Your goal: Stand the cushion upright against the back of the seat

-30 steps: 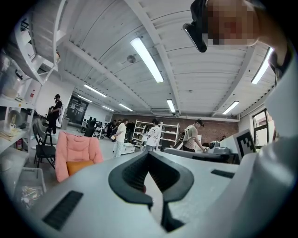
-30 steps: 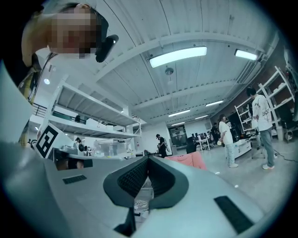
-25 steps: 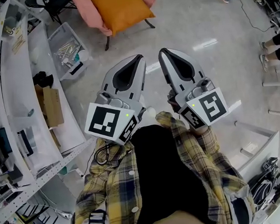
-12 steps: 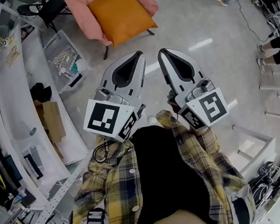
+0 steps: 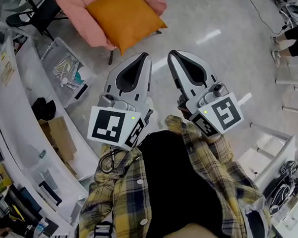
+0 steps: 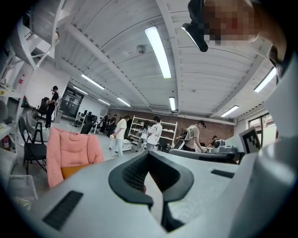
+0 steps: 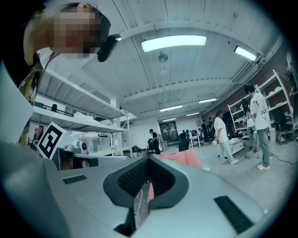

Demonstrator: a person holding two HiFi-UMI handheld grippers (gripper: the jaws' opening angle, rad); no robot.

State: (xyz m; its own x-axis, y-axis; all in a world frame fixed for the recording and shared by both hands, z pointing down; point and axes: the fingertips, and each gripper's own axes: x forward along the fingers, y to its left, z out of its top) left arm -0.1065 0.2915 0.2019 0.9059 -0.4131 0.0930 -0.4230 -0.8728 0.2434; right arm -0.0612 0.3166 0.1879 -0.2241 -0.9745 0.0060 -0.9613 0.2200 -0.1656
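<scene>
Cushion (image 5: pixel 124 18): orange, square and plump. It lies flat on the pink seat (image 5: pixel 84 24) at the upper left of the head view, with one corner hanging over the front edge toward us.
Same cushion, left gripper view: only an orange sliver (image 6: pixel 70 171) shows at the lower left, under the pink backrest (image 6: pixel 72 148).
Handling: we judge it light, soft and easy to squash. It will sag if pinched at one point, and the fabric looks grippy rather than slick.
Where to hold: we would take the two side edges near the overhanging corner, one gripper on each, then tip it up until it leans on the backrest.
Left gripper (image 5: pixel 144 56): fingers (image 6: pixel 135 174) pressed together with nothing between them. It is well short of the seat.
Right gripper (image 5: pixel 171 54): fingers likewise closed on nothing. It sits just beside the left one at the centre of the frame.
Both must spread before any grasp.
Path: bare floor (image 5: pixel 212 76) lies between us and the seat, and nothing blocks the straight line.
Left side: a clear bin of small hardware (image 5: pixel 63 63) stands near the chair leg, with white shelving (image 5: pixel 17 125) curving down the left edge.
Upper left corner: a black chair (image 5: pixel 27 12) stands beside the pink one.
Right edge: a person's legs (image 5: pixel 291 47) and a floor cable (image 5: pixel 256 12), both well apart from the seat.
</scene>
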